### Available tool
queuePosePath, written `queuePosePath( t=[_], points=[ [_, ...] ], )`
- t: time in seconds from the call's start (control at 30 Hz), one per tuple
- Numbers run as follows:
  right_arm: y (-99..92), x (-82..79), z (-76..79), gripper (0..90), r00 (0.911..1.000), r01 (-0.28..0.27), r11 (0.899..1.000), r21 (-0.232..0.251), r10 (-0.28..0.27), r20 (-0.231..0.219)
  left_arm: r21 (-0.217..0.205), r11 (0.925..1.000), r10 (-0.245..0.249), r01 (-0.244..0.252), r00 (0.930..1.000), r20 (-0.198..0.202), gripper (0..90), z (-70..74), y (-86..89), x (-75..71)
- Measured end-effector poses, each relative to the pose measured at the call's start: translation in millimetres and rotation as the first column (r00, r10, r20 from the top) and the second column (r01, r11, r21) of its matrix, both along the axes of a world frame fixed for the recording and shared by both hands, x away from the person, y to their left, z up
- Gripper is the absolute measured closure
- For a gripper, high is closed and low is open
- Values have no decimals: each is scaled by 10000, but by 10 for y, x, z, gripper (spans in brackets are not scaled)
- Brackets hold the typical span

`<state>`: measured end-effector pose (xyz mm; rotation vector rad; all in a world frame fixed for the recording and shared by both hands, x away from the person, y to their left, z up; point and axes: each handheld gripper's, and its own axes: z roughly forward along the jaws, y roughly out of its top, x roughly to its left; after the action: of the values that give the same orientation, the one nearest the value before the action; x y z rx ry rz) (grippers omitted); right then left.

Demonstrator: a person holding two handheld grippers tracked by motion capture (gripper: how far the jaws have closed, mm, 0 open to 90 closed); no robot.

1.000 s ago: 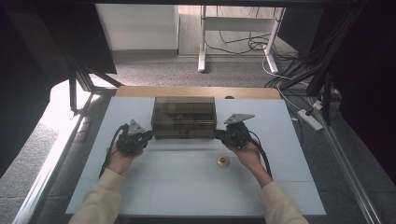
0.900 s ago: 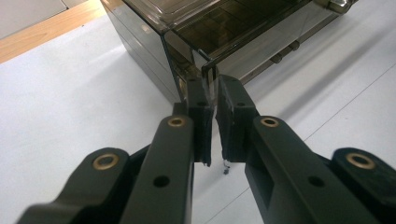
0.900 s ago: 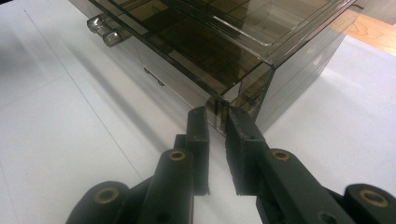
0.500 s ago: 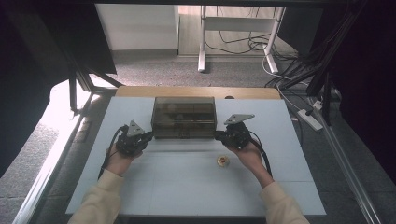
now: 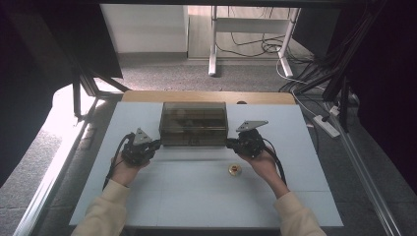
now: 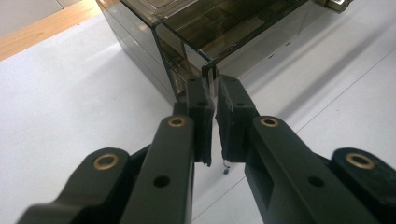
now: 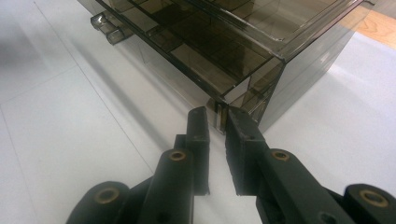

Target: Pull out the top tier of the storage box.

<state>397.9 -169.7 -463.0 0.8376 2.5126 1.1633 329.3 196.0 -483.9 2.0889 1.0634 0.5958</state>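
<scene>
Both my hand-held grippers, left and right, pinch the smoky plastic box lid's front corners at tabletop 12 o'clock; next, probably lift both evenly.

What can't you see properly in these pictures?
- What lies inside the smoky plastic box: high view, dark tinted walls hide it.
- The small brass thing on the table: high view, too small to tell.
- Box's far side: both gripper views, cut off by the top edge.
</scene>
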Motion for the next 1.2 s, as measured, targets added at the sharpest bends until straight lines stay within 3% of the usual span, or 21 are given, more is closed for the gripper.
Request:
queuePosePath(
  t=[1.2],
  points=[
    [-1,-96,35,803,9996,-270,9995,-173,269,-41,127,9999,-91,91,10000,-21,833,-1,9,-92]
  ],
)
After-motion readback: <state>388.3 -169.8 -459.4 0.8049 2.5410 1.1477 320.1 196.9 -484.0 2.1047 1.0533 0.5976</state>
